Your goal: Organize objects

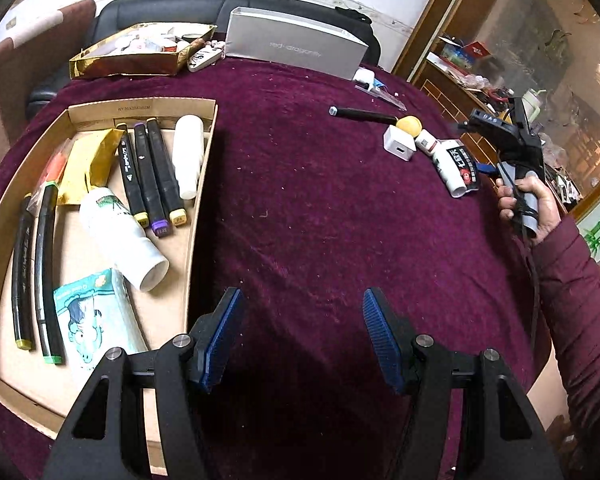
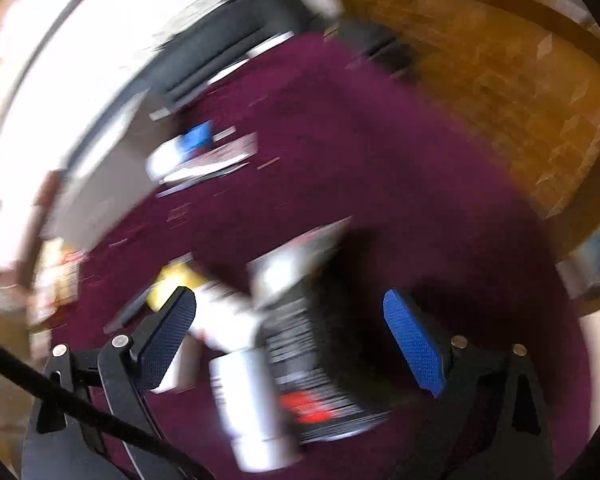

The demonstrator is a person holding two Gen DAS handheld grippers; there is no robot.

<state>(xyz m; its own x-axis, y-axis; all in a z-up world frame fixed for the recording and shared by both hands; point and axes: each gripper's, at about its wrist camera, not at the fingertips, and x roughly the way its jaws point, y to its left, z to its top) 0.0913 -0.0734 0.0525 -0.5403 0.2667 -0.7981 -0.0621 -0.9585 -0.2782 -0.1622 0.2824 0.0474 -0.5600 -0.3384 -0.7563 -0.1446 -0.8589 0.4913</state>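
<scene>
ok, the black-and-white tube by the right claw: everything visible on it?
The black-and-white tube lies flat on the purple tablecloth, a soft squeeze tube with white body, black label, red mark and white print. Its cap end points toward the white charger cube. The right claw hangs open around it; contact is too blurred to judge.

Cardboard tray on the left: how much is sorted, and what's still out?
Done: the shallow cardboard tray already holds several black markers, two white bottles and packets. In hand: nothing; the left gripper is open over bare cloth, and the right gripper is open around the black-and-white labelled tube. Left: that tube, the white cube charger and the black stick.
</scene>
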